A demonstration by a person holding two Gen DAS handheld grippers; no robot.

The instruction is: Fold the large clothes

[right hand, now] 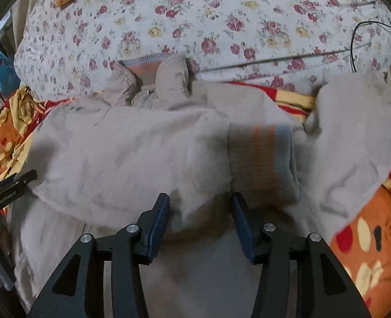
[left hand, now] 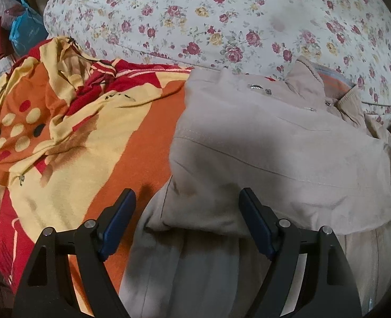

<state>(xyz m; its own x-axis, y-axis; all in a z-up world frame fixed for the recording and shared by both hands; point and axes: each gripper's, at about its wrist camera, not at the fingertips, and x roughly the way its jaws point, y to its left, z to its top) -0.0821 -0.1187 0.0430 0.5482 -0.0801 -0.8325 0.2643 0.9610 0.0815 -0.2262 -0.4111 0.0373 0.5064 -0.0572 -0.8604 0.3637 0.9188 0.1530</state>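
Right gripper (right hand: 200, 201) up close, fingers spread wide over the beige jacket (right hand: 131, 153), gripping nothing. Left gripper (left hand: 187, 198) equally wide above its near hem. Jacket lies on the orange-yellow blanket (left hand: 142, 143), floral quilt (left hand: 222, 21) beyond, striped cuff (right hand: 269, 156) centre-right.

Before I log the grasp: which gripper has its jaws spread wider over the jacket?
The left gripper: its pads stand farther apart above the beige jacket than the right gripper's. Both are open.

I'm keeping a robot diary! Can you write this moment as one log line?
task: fold clothes | item: beige jacket on orange blanket | left claw: open, over jacket | right claw: open, near striped cuff
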